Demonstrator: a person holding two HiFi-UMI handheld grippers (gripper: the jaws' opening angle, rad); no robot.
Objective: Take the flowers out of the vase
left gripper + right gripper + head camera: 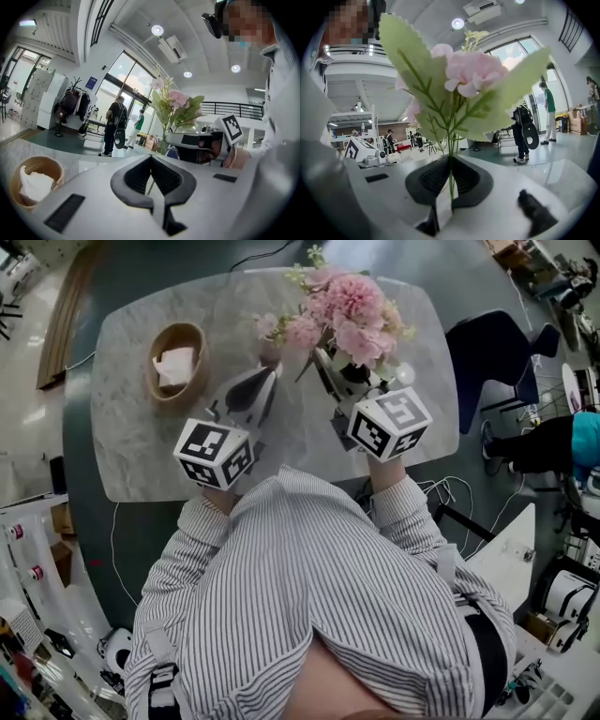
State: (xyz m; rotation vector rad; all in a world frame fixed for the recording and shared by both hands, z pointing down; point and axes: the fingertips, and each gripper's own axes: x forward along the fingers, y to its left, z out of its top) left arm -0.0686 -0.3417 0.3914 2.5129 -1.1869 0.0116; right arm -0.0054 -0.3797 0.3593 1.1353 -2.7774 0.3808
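A bunch of pink flowers with green leaves hangs over the marble table. My right gripper is shut on its thin green stems, which run between the pads below a pink bloom. My left gripper stands just left of it, jaws together on a thin stem; a smaller pink flower rises above its tip. From the left gripper view, the bunch stands above the right gripper. No vase shows in any view.
A round wooden bowl with a white napkin sits on the table's left part, also low at the left in the left gripper view. A dark blue chair stands right of the table. People stand far off by the windows.
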